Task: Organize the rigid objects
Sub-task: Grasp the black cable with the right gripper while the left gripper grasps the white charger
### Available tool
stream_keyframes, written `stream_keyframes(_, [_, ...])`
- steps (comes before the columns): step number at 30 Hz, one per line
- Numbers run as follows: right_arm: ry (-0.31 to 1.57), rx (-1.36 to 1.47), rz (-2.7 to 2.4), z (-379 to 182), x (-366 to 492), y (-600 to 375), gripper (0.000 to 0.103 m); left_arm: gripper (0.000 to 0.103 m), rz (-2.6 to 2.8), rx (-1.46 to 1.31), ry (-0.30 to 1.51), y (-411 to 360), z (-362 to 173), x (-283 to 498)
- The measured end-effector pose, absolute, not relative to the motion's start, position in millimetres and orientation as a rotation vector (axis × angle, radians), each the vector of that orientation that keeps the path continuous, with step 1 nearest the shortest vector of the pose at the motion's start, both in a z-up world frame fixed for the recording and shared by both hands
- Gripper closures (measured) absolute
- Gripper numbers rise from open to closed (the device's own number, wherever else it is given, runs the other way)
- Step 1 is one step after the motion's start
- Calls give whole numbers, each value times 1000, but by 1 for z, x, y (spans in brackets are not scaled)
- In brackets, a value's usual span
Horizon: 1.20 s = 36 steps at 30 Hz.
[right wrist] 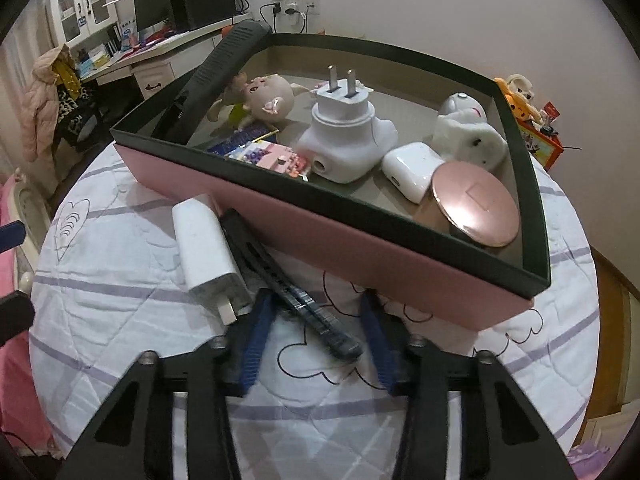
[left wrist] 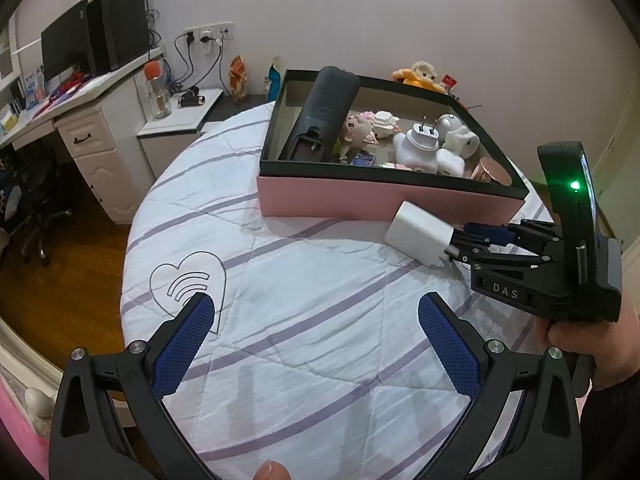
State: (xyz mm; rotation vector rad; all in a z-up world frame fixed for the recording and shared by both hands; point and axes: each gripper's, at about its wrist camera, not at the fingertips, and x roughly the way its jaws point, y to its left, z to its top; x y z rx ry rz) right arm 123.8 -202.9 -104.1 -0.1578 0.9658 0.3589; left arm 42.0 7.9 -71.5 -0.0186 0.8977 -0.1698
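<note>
Right tool [right wrist: 316, 334] spread wide around dark flat bar [right wrist: 288, 276], beside white charger [right wrist: 210, 250] on tabletop [right wrist: 120, 320] against pink box [right wrist: 360, 240]; close squarely before lifting. Left tool [left wrist: 316, 340] open, empty

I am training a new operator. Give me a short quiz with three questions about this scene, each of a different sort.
1. True or false: the white charger lies inside the pink box.
2. What lies between the fingers of the right gripper? A) dark flat bar B) earbud case C) pig doll
3. Fill in: the left gripper is ___ and holds nothing.
Key: 1 false; 2 A; 3 open.
</note>
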Motion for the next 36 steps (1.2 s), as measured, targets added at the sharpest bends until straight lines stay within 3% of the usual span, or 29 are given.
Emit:
stream_keyframes(13, [967,-50,395,-101,106,-212,87,0,-190,-15,907,0,-74,44])
stream_keyframes(36, [923,105,319,-81,70,-251,87,0,-270,-6,937,-57,-93,90])
